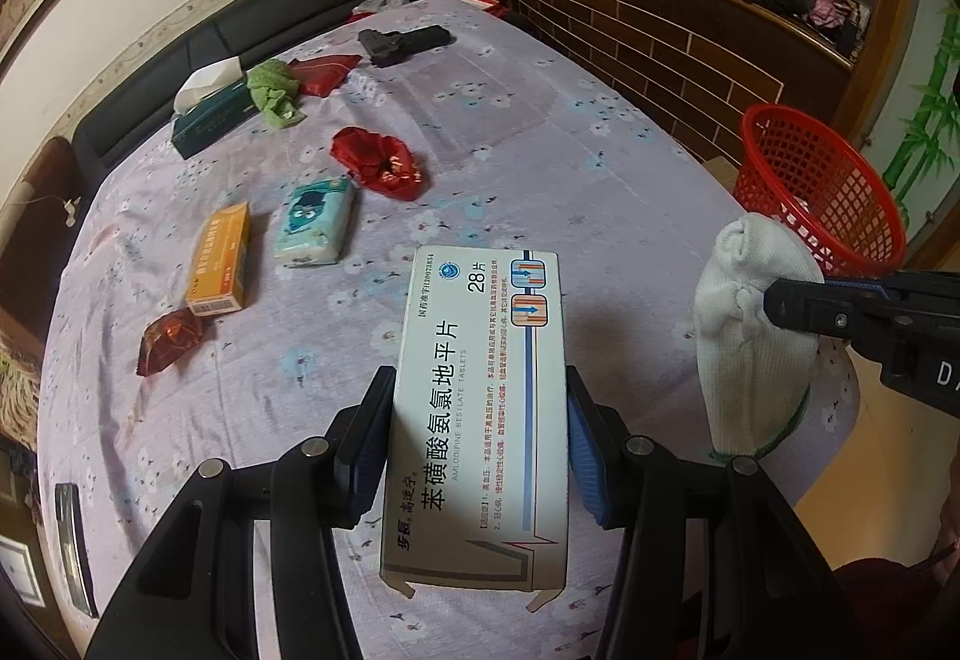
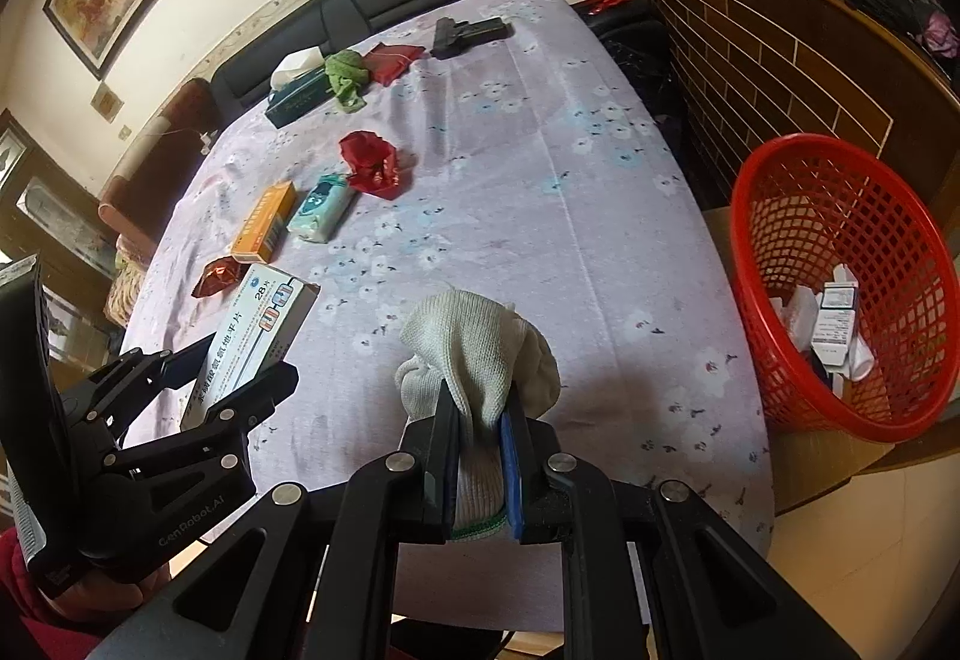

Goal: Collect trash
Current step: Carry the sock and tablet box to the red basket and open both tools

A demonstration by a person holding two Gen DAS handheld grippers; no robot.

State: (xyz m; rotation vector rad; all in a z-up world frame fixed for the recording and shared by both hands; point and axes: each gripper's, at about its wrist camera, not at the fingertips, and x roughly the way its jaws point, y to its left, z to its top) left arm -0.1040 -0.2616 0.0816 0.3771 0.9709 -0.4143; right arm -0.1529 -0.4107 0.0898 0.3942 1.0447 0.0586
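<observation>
My left gripper (image 1: 477, 420) is shut on a white and blue medicine box (image 1: 480, 390), held lengthwise above the table's near edge; the same box (image 2: 255, 339) shows at the left of the right wrist view. To its right, my right gripper (image 2: 480, 420) is shut on a crumpled white knitted glove (image 2: 480, 348), which hangs beside the box (image 1: 750, 336). A red mesh basket (image 2: 840, 216) stands off the table's right side with some packaging inside. On the cloth lie an orange box (image 1: 219, 258), a tissue pack (image 1: 315, 225), red wrappers (image 1: 378, 162) and a small red wrapper (image 1: 171, 339).
A table in a lilac flowered cloth (image 1: 540, 150) carries a green tissue box (image 1: 210, 114), a green rag (image 1: 273, 90), a red pouch (image 1: 324, 72) and a black stapler-like tool (image 1: 402, 42). A black sofa (image 1: 240, 18) runs behind; a brick-patterned counter (image 1: 690, 42) stands right.
</observation>
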